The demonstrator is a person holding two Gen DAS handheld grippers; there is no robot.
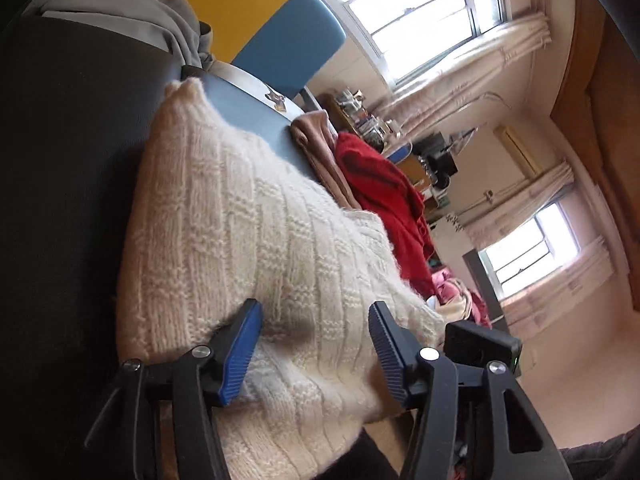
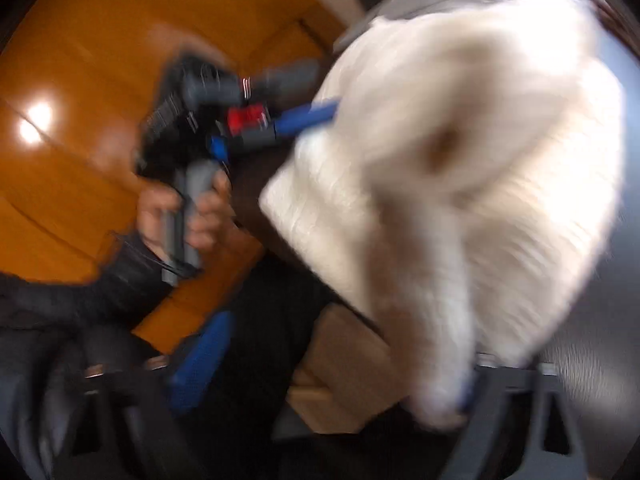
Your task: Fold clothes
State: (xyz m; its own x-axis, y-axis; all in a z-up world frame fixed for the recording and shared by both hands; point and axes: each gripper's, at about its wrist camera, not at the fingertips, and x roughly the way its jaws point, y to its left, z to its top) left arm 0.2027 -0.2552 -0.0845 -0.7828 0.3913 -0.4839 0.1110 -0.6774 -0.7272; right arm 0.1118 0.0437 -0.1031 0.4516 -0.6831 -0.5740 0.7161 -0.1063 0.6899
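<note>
A dark tabletop (image 1: 60, 160) fills the left of the left wrist view, with two bright curtained windows (image 1: 416, 12) at upper and lower right, and orange wood floor (image 2: 80, 60) shows at the right wrist view's upper left. One cream cable-knit sweater (image 1: 248, 248) lies folded at centre frame, one red garment (image 1: 384, 188) heaped beyond it. The left gripper (image 1: 316, 350) stands spread over the sweater's near edge; the right gripper (image 2: 340, 360) is blurred, apparently spread, knit draped over its right finger.

Cream ribbed-knit sweater (image 1: 248, 240), bunched, draped over dark table edge
</note>
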